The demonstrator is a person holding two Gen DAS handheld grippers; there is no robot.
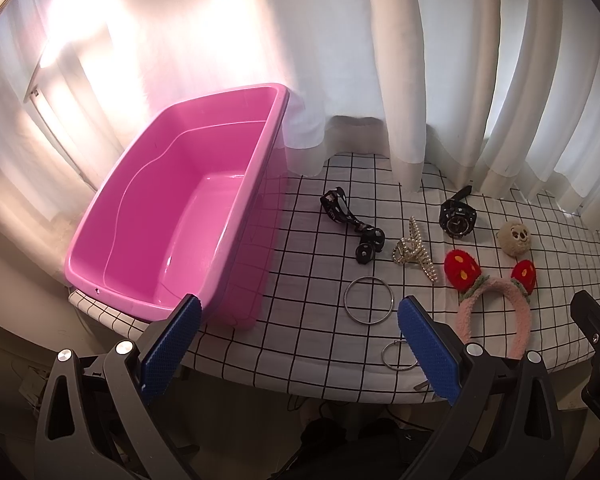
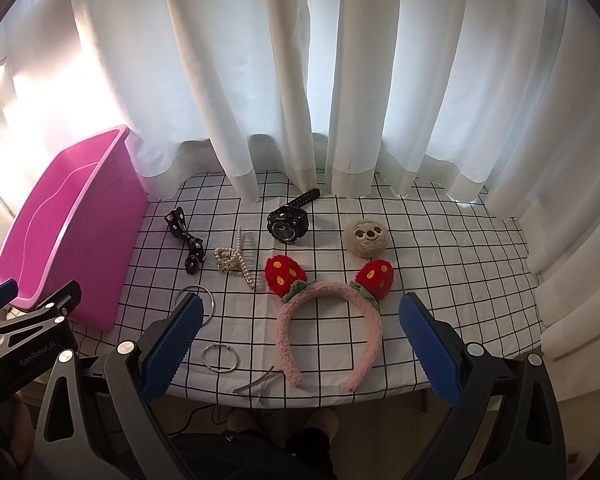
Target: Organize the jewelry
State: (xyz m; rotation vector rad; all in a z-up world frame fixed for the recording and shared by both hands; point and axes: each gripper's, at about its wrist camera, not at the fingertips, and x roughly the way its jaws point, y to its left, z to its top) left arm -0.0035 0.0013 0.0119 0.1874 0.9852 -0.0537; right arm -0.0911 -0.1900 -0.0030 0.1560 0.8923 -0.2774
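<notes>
tub (image 2: pixel 80 216) left, watch (image 2: pixel 288 222) behind headband (image 2: pixel 328 320)

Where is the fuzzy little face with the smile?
In the right wrist view the fuzzy face lies on the checked tablecloth, right of the black watch and just behind the headband, near its right-hand strawberry.

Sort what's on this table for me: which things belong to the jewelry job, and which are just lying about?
Job:
pink bin
black watch
pearl claw clip
black strap piece
large ring
small ring
strawberry headband

Lying about:
curtains
checked tablecloth
plush face, arguably
</notes>
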